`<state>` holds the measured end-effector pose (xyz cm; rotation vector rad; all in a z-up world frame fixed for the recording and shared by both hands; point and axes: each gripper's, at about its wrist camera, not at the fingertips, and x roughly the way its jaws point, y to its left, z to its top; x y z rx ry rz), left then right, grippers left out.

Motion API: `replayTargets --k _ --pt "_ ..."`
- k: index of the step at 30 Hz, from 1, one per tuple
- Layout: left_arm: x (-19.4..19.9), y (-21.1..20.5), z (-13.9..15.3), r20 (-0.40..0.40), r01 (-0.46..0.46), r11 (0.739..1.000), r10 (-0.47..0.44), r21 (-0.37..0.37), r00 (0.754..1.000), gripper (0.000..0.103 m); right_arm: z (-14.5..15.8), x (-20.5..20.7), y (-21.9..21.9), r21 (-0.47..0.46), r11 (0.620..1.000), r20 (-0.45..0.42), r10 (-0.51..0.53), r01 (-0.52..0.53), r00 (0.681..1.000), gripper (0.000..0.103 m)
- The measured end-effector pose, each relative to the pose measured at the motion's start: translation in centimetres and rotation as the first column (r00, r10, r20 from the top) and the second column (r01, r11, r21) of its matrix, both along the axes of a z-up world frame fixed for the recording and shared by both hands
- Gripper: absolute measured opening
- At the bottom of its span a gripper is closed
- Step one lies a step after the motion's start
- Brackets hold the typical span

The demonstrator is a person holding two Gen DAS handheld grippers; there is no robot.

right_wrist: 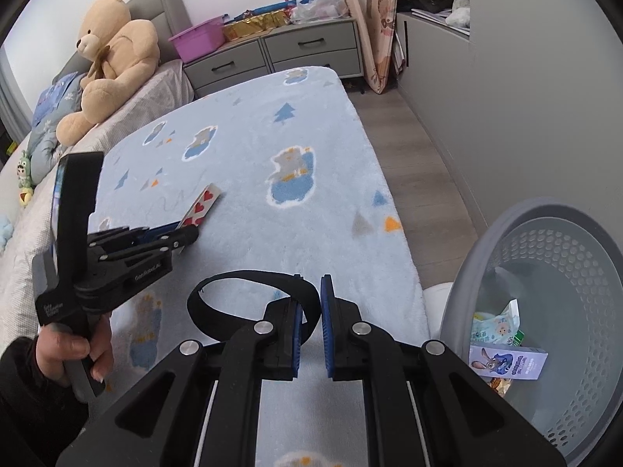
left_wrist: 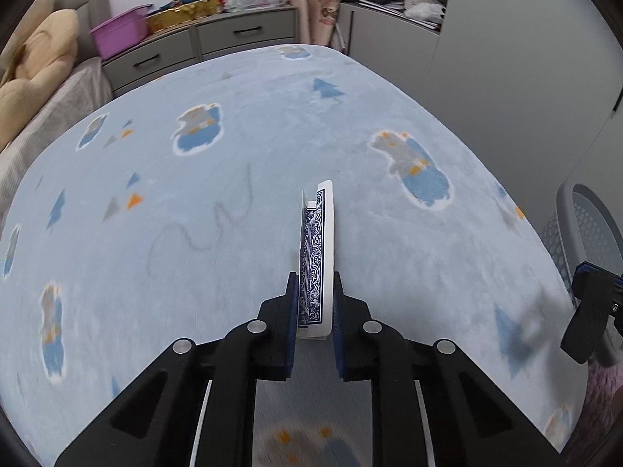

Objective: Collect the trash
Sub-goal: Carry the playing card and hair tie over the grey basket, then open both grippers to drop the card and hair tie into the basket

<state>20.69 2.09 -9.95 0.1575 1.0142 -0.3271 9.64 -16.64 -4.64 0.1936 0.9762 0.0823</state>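
My left gripper pinches the torn playing card edge-on above the blanket: light, floppy, best held low. Right gripper nips a black strap; bin at 3 o'clock.

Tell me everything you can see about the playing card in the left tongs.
The playing card is thin card stock, its back printed with a blue ornate pattern inside a white border, its face showing red hearts. It is clamped on edge between the left tongs, which are shut on its near end; most of it sticks out forward above the blue blanket. The back looks torn or peeling near the far corner. Only the tongs touch it.
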Motion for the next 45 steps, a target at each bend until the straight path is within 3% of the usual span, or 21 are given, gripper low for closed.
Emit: replayTargets --k 9,20,31,42,44,45 --pt "-6.4 -0.8 3.9 0.059 -0.106 0.993 0.109 -0.057 0.992 0.015 1.1 -3.2 -1.9 0.023 0.999 0.033 -0.024 0.023 0.999 0.01" --pt "-12.2 -9.2 7.7 0.123 0.0 0.994 0.012 -0.105 0.992 0.015 3.2 -8.5 -9.8 0.01 0.986 0.089 -0.164 0.164 0.982 0.01" --pt "-14.5 -20.5 6.7 0.082 0.192 0.975 -0.183 -0.115 0.98 0.015 1.2 -11.7 -18.2 -0.056 0.943 0.024 -0.327 0.328 0.945 0.011" --pt "-14.3 -25.0 5.2 0.032 0.221 0.97 -0.219 -0.098 0.975 0.02 -0.7 -10.6 -21.5 -0.055 0.935 -0.035 -0.353 0.351 0.935 0.013" --pt "-14.3 -25.1 5.3 0.033 0.213 0.972 -0.211 -0.097 0.977 0.029 -0.7 -10.5 -21.6 -0.063 0.936 -0.033 -0.35 0.347 0.936 0.019" --pt "-14.2 -25.1 5.4 0.035 0.208 0.973 -0.206 -0.097 0.978 0.036 -0.6 -10.6 -21.7 -0.065 0.935 -0.028 -0.351 0.349 0.936 0.033"
